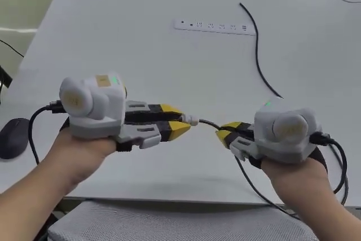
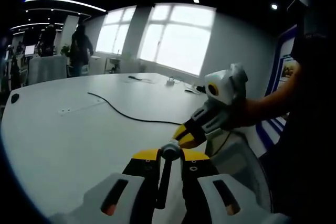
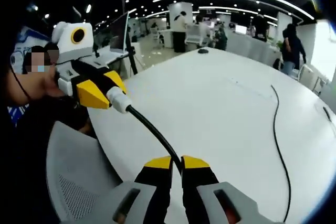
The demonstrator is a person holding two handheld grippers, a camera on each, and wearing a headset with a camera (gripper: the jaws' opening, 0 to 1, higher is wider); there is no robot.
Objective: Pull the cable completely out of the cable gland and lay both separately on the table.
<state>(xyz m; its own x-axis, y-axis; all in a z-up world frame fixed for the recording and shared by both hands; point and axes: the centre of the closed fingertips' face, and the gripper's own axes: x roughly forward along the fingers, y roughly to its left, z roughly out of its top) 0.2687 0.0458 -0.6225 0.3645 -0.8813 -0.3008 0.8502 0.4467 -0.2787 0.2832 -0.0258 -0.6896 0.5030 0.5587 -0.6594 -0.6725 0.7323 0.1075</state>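
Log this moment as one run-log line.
left tongs: shut on small white cable gland | right tongs: shut on black cable | cable not yet out of gland

Yellow, black and white over a pale table.
The left gripper (image 1: pixel 185 122) shows yellow tips on black jaws under a light grey body, and the right gripper (image 1: pixel 221 131) matches it; the cable gland (image 1: pixel 192 120) is white, the cable (image 1: pixel 207 123) black. The table (image 1: pixel 141 55) reads pale grey-white, the power strip (image 1: pixel 213 26) white, the second lead (image 1: pixel 258 55) black, the mouse (image 1: pixel 14 137) dark grey.
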